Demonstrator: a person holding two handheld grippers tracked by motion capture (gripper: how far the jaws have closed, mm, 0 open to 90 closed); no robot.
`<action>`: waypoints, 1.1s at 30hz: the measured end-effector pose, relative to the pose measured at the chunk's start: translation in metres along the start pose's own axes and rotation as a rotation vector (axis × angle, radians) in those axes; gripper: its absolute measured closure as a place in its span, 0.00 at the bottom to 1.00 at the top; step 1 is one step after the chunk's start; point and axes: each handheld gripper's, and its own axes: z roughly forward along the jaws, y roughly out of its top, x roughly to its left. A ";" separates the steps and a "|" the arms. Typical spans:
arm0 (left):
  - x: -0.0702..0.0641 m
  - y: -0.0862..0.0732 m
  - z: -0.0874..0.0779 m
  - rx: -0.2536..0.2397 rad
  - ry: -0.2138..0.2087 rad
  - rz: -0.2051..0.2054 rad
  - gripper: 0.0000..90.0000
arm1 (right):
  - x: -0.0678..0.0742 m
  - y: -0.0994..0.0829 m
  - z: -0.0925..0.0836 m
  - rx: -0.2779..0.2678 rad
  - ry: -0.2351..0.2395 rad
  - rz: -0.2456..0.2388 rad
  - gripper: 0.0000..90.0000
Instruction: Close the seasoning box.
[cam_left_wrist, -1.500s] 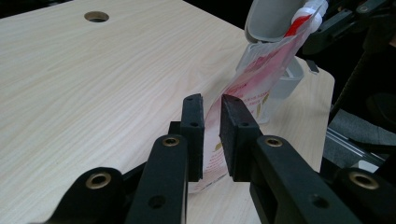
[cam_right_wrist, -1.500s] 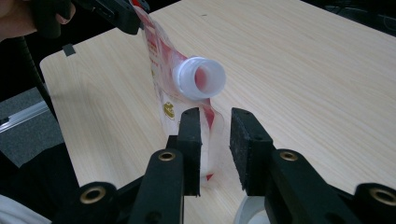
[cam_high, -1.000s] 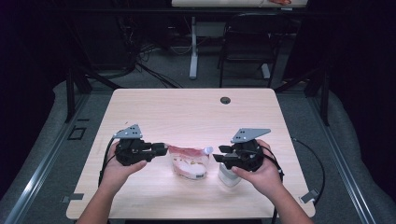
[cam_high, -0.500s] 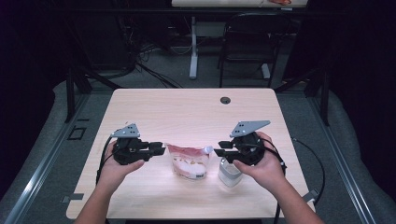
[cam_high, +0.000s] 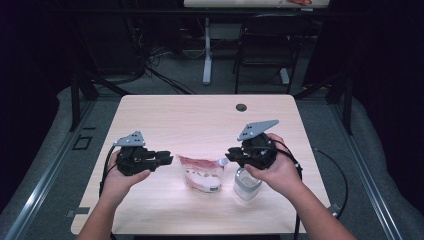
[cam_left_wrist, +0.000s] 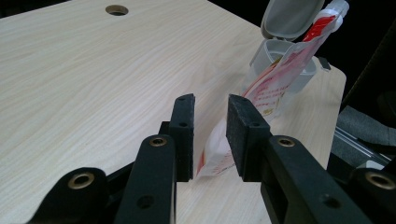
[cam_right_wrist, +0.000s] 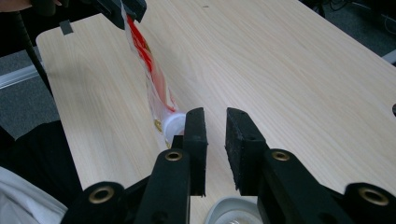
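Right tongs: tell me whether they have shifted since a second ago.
Yes. In the high view the right tongs have risen and tilted above the plastic container, which stays put, and their jaws have just been closing.

We saw a pale wooden table (cam_high: 165, 120) with a round cable hole (cam_high: 241, 107) on grey carpet (cam_high: 350, 145), a dark chair (cam_high: 262, 45) and tangled cables (cam_high: 160, 70) behind it in dim surroundings.

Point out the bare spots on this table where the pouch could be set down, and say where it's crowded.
Free: the whole far half of the table, from the cable hole back toward the tools, and the near left corner beside the left tool. Crowded: the near middle, where the pouch and the open container sit beside the right tool.
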 end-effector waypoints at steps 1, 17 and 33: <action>0.000 0.000 -0.001 0.001 0.001 0.000 0.81 | 0.000 0.002 0.000 0.002 0.001 -0.005 0.88; 0.001 -0.002 -0.005 -0.007 0.007 -0.005 0.80 | 0.017 0.033 0.019 0.021 0.069 -0.089 0.86; 0.003 -0.004 -0.011 -0.021 0.017 -0.007 0.79 | 0.036 0.056 0.055 0.073 0.150 -0.151 0.83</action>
